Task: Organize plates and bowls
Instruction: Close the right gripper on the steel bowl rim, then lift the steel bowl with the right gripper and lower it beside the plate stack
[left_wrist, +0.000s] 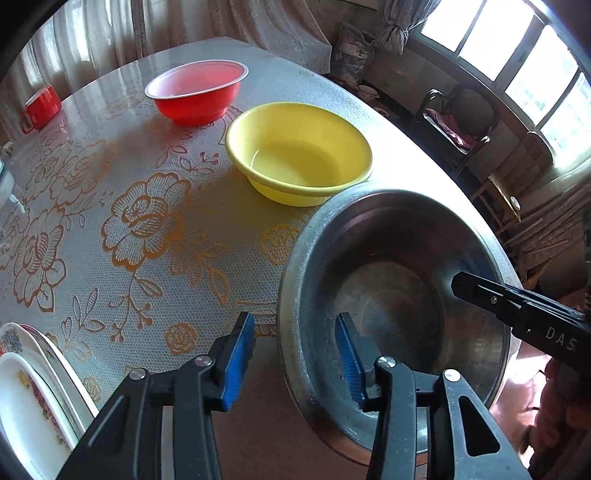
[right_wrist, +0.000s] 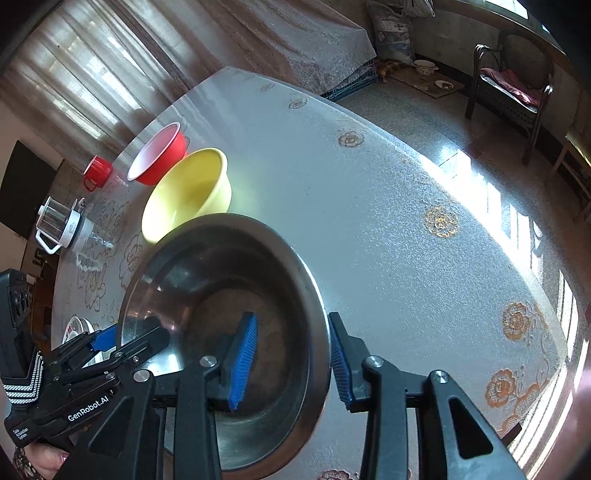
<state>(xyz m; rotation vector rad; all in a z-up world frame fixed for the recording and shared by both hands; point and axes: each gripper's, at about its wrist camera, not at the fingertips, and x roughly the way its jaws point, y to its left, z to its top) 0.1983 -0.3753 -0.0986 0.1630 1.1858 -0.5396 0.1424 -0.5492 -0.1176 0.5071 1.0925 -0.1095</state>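
Right, left wrist view first: the left gripper (left_wrist: 297, 360) straddles the near-left rim of the steel bowl (left_wrist: 391, 295), one blue pad outside, one inside, a clear gap each side of the rim, so the jaws are apart and not pressing. That bowl sits at the table's (left_wrist: 110, 192) near edge. Just behind it stands the yellow bowl (left_wrist: 299, 151), almost touching, and beyond that the red bowl (left_wrist: 197, 92). A red mug (left_wrist: 40, 107) waits at the far left edge; flowered plates (left_wrist: 29, 387) are stacked at the near left corner. The right gripper (left_wrist: 517, 310) reaches in over the bowl's right rim.

Now the right wrist view: the right gripper (right_wrist: 291, 358) straddles the steel bowl's (right_wrist: 221, 295) right rim, with a gap still showing beside each pad. The yellow bowl (right_wrist: 188, 195) crowds the far side, the red bowl (right_wrist: 159, 155) behind it, and a glass jug (right_wrist: 59, 225) stands by the left edge.
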